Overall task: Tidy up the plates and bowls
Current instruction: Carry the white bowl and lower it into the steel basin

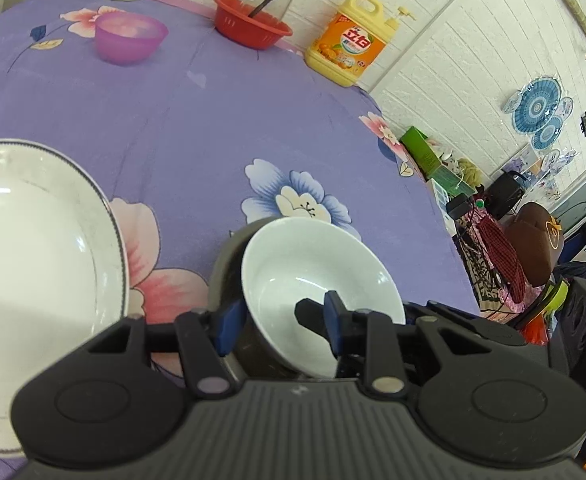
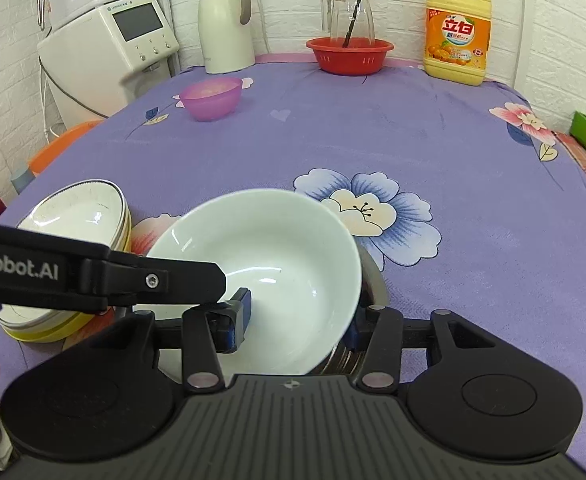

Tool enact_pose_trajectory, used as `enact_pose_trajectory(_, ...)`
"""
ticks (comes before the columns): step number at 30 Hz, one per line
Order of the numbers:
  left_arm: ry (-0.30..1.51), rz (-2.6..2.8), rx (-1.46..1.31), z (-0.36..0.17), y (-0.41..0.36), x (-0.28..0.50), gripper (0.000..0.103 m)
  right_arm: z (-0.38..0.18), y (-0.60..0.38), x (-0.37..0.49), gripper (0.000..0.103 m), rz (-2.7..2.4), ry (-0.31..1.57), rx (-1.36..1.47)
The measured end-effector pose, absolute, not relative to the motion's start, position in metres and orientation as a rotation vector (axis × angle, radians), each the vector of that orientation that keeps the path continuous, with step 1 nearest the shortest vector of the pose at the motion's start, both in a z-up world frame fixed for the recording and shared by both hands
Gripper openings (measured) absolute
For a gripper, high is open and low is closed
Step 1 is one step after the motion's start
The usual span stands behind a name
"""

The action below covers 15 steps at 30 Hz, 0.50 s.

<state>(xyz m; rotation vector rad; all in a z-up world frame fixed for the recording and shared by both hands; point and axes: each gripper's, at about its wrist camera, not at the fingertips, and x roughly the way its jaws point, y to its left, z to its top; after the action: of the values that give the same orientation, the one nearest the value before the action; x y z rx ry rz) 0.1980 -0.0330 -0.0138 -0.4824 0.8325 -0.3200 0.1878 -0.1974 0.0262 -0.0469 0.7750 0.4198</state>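
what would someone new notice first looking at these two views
The white bowl in the near middle of the purple floral tablecloth, seated in a dark metal dish, with the left gripper and right gripper each straddling its rim. To its left sits a stack of rimmed white dishes. At the far edge stand a red basket and a yellow detergent jug.

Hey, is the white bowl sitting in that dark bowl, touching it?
Touching. In the left wrist view the white bowl rests tilted inside the dark bowl, no gap where they meet.
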Motion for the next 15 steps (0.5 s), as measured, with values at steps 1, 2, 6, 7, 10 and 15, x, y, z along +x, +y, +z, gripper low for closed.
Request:
enact_pose_trajectory(1, 0.835, -0.323, -0.478, -0.013, -0.034, 0.199, 0.031, 0.027, -0.198, 0.187, 0.078, 0.422, 0.771, -0.037)
enact_pose_trajectory(2, 0.831, -0.323, -0.476, -0.012, -0.034, 0.199, 0.037, 0.028, -0.2, 0.188, 0.079, 0.422, 0.768, -0.025)
enact_pose_trajectory(6, 0.821, -0.333, -0.49, -0.003, -0.027, 0.197, 0.062, 0.038, -0.207, 0.184, 0.082, 0.418, 0.74, 0.005)
enact_pose_trajectory(7, 0.817, -0.335, -0.49, 0.001, -0.025, 0.195, 0.062, 0.043, -0.211, 0.182, 0.084, 0.421, 0.72, 0.015)
enact_pose_trajectory(10, 0.781, -0.355, -0.482, 0.014, -0.02, 0.191, 0.064, 0.06, -0.221, 0.177, 0.096, 0.395, 0.659, 0.04)
enact_pose_trajectory(15, 0.705, -0.33, -0.406, 0.035, -0.018, 0.188, 0.071, 0.079, -0.228, 0.181, 0.103, 0.39, 0.604, 0.058)
